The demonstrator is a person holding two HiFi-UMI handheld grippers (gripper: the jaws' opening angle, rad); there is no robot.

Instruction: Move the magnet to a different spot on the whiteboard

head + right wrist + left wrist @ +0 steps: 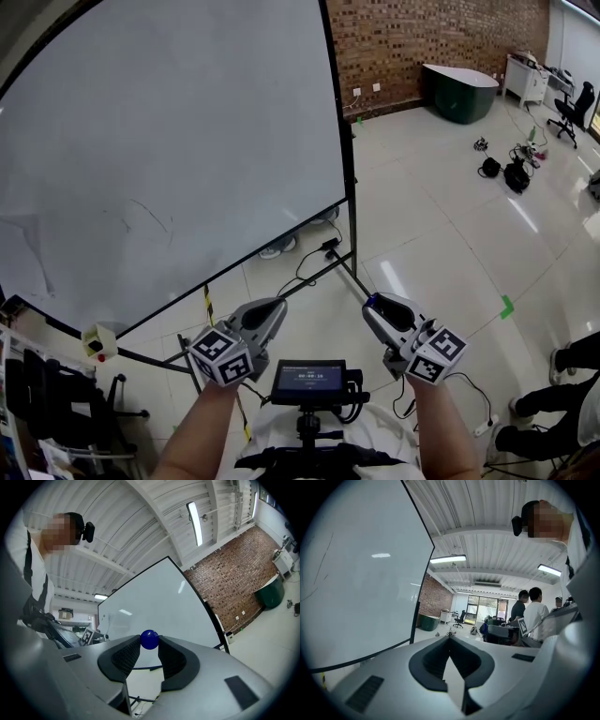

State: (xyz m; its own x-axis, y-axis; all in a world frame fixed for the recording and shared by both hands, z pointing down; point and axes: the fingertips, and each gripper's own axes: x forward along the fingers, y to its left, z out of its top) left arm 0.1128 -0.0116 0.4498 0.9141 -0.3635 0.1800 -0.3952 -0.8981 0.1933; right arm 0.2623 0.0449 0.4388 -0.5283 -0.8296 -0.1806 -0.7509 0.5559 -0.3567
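Forearms come up bare from the bottom of the head view, one on each side of a small screen mounted at our chest. Both angle inward and forward, so the two tools point ahead over the floor. Our left tongs sit level with the right ones. In the left gripper view their tips meet with nothing between them. Our right tongs are clamped on the magnet, a small blue ball pinched at the very tips. It hangs in the air, off the whiteboard, to the right of the board's lower right corner.

Just ahead of the tongs, the black post and foot of the board's stand come down onto the tiles, with a cable looped beside them. The whiteboard fills the upper left, tilted in our view, white with a few faint marks and framed in black.

Farther off on the right we see a green tape mark and a cluster of dark gear on the floor. Beyond them are a dark green tub against the brick wall and an office chair. At the right edge another person's legs show.
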